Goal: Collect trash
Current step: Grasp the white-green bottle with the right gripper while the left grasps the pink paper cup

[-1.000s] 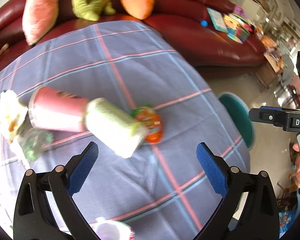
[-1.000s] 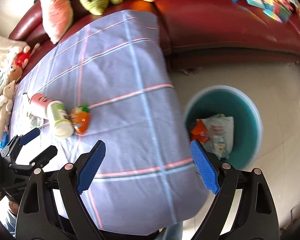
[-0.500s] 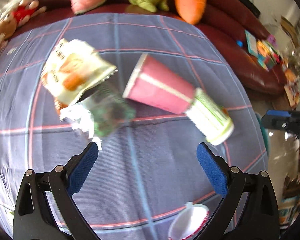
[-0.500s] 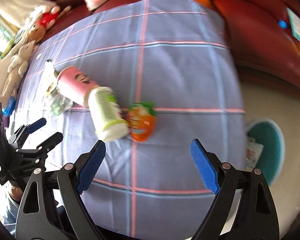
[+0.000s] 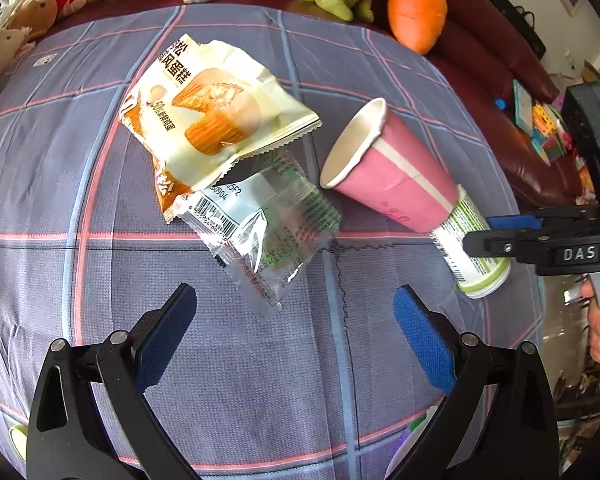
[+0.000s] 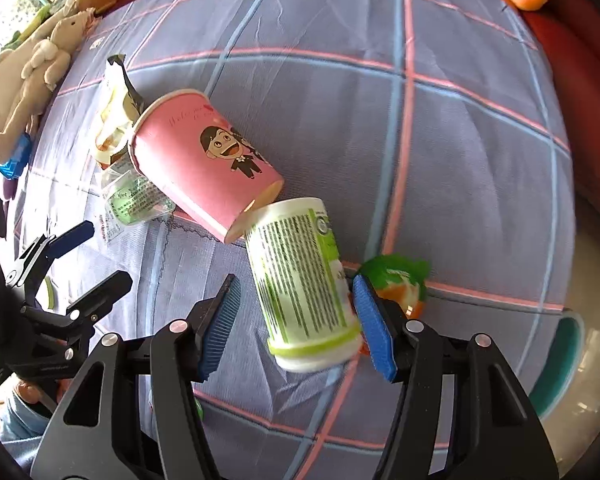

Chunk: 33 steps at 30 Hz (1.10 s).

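Observation:
Trash lies on a plaid cloth (image 5: 260, 380). A clear plastic wrapper (image 5: 266, 226) lies just ahead of my open, empty left gripper (image 5: 296, 332), beside a cream cake packet (image 5: 216, 112). A pink paper cup (image 6: 204, 164) lies on its side, its base against a white-and-green bottle (image 6: 304, 284). My right gripper (image 6: 298, 316) is open with its jaws on either side of the bottle; the right pad is close to it or touching. An orange carrot-print packet (image 6: 404, 288) lies just right of the bottle. The cup (image 5: 396, 176) and bottle (image 5: 472, 252) also show in the left wrist view.
A teal trash bin (image 6: 560, 364) stands on the floor past the cloth's right edge. Plush toys (image 6: 32, 64) lie along the left. A red sofa (image 5: 488, 64) with a carrot plush (image 5: 416, 12) stands behind. A small white cup (image 5: 416, 436) sits near the front edge.
Both grippers have moved in closer to the trash. My right gripper now straddles the bottle, jaws narrower than before. My left gripper now faces the clear wrapper.

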### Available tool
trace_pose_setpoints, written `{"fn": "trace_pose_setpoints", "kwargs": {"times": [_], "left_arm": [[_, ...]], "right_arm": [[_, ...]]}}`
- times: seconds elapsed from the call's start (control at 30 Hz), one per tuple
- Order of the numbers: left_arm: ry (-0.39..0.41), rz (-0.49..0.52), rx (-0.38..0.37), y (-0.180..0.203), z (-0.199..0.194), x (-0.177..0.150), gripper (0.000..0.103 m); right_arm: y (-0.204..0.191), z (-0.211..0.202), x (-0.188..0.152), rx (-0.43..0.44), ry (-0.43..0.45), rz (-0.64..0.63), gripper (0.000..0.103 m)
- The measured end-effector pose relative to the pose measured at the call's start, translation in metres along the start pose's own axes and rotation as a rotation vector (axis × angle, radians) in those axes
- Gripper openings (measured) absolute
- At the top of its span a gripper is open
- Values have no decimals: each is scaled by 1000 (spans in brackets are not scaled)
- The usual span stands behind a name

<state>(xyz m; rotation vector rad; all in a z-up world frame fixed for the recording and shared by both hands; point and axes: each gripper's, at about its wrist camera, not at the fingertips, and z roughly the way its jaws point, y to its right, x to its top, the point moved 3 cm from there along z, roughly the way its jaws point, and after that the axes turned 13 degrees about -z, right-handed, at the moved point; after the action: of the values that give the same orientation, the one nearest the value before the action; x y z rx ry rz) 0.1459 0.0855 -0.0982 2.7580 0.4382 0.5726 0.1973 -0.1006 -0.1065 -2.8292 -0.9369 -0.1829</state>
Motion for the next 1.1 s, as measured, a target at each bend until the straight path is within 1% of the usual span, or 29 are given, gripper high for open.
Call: {"fn": "trace_pose_setpoints", "kwargs": {"times": [0.07, 0.13, 0.23, 0.3, 0.47, 0.6, 0.7, 0.77, 0.83, 0.9, 1.0, 1.03, 1.1], "left_arm": [[1, -5, 1, 0, 0, 0, 99], [0, -14, -5, 3, -1, 1, 99], [2, -22, -8, 9, -2, 0, 99], [0, -34, -11, 16, 0, 0, 99], [3, -79, -14, 40, 4, 5, 99], [6, -140, -22, 62, 9, 14, 99], [26, -204, -29, 74, 8, 21, 99], [55, -238, -4, 81, 5, 22, 99], [97, -267, 36, 85, -3, 19, 99], [126, -278, 63, 86, -10, 15, 99], [159, -282, 101, 90, -21, 12, 99], [168, -285, 104, 94, -23, 14, 99], [181, -253, 112, 109, -23, 26, 99]], "right_arm": [[0, 6, 0, 9, -7, 2, 55], [-2, 12, -4, 32, -14, 3, 50], [-4, 11, -11, 37, 5, 1, 49], [0, 5, -15, 59, 25, 32, 49], [23, -29, -23, 50, 107, 70, 49], [54, -50, -24, 4, 136, 102, 49], [77, -57, -28, -9, 142, 127, 49], [86, -61, -28, -12, 148, 133, 49], [100, -67, -32, -14, 155, 137, 49], [110, -69, -34, -5, 162, 138, 49], [122, -70, -34, 12, 174, 134, 49], [127, -69, -33, 21, 178, 136, 49], [138, -67, -32, 35, 191, 152, 49]]}}
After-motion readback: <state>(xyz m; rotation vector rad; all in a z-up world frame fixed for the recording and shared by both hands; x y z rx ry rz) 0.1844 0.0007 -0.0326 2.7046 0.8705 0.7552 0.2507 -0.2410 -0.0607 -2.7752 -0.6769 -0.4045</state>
